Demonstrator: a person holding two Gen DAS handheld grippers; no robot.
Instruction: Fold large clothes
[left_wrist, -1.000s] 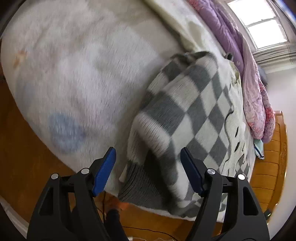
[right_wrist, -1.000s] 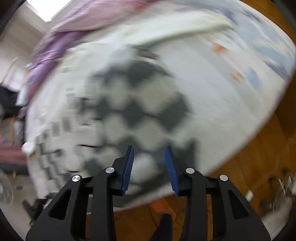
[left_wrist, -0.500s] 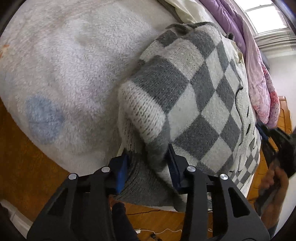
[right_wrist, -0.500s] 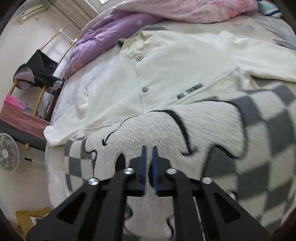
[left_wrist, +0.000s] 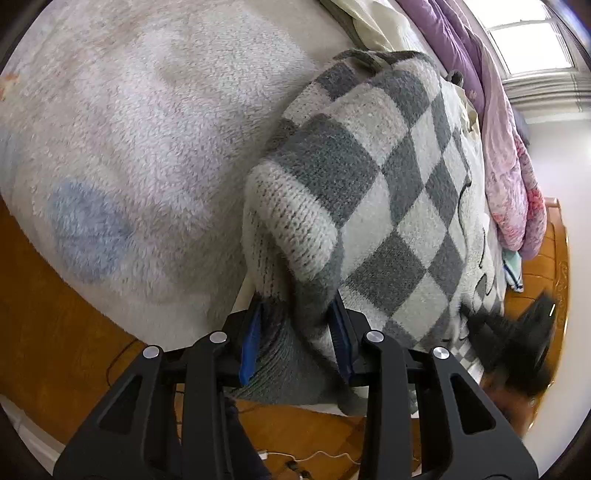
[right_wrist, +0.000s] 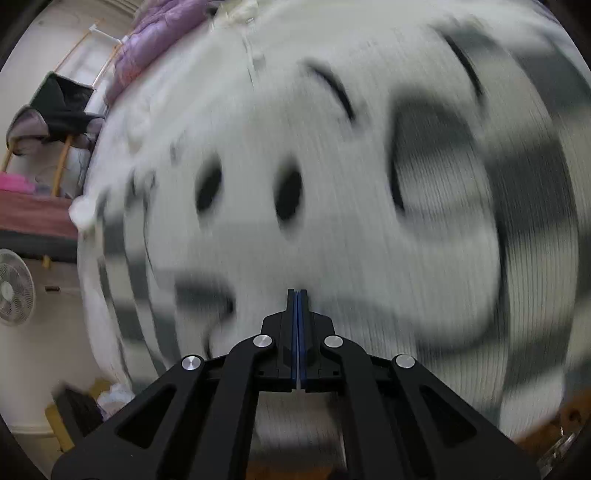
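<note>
A grey-and-white checkered knit sweater (left_wrist: 373, 177) with a cartoon face lies on the bed. My left gripper (left_wrist: 295, 332) is shut on a bunched fold of the sweater near its grey ribbed hem, at the bed's near edge. In the right wrist view the sweater (right_wrist: 332, 184) fills the frame, blurred by motion. My right gripper (right_wrist: 297, 295) has its blue pads pressed together just over the sweater's front; no cloth shows between them. It also shows as a dark blur in the left wrist view (left_wrist: 517, 343).
The bed has a fluffy white blanket (left_wrist: 140, 129) with a blue patch. Purple and pink quilts (left_wrist: 509, 140) and a cream jacket (left_wrist: 369, 22) lie at the far side. Wooden floor (left_wrist: 44, 332) lies below the bed edge. A fan (right_wrist: 14, 291) and a clothes rack (right_wrist: 55, 107) stand to the left.
My left gripper closed on the sweater's fold and holds it. My right gripper shut and swept low across the sweater toward its cartoon face.
</note>
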